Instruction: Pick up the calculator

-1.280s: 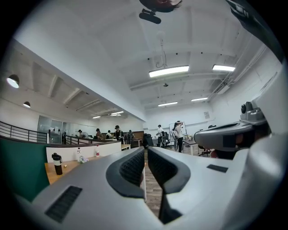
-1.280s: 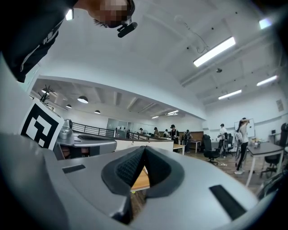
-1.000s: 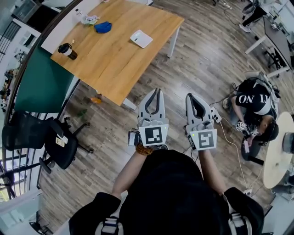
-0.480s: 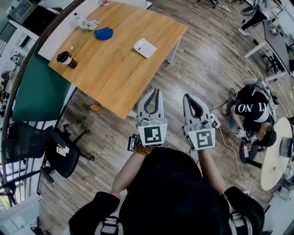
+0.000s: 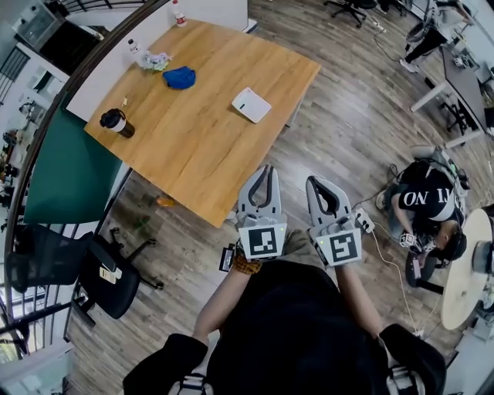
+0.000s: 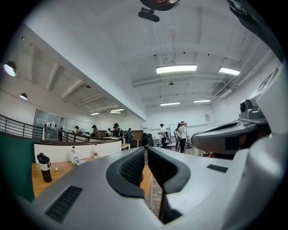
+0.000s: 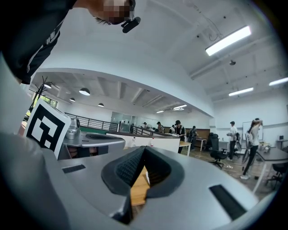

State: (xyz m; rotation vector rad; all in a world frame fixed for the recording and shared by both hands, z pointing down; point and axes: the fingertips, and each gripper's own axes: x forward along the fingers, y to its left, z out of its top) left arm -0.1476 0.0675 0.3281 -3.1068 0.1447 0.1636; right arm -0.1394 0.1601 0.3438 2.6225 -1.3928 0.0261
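Note:
The calculator (image 5: 252, 105), a flat white slab, lies on the wooden table (image 5: 193, 146) near its right edge, far ahead of both grippers. My left gripper (image 5: 265, 171) and right gripper (image 5: 315, 183) are held side by side over the floor, just short of the table's near corner. Both are shut, with nothing between the jaws. In the left gripper view the closed left gripper (image 6: 146, 152) points level across the table (image 6: 33, 173). In the right gripper view a strip of the table (image 7: 137, 188) shows below the closed right gripper (image 7: 144, 150).
On the table stand a dark cup (image 5: 116, 122), a blue cloth (image 5: 180, 77) and small bottles (image 5: 179, 13). A black office chair (image 5: 100, 270) stands at the left. A person (image 5: 424, 197) sits on the floor at the right by a cable and power strip (image 5: 364, 221), next to a round table (image 5: 463, 266).
Both grippers have moved forward together toward the table, whose near corner now lies closer to the jaws. Both stayed shut.

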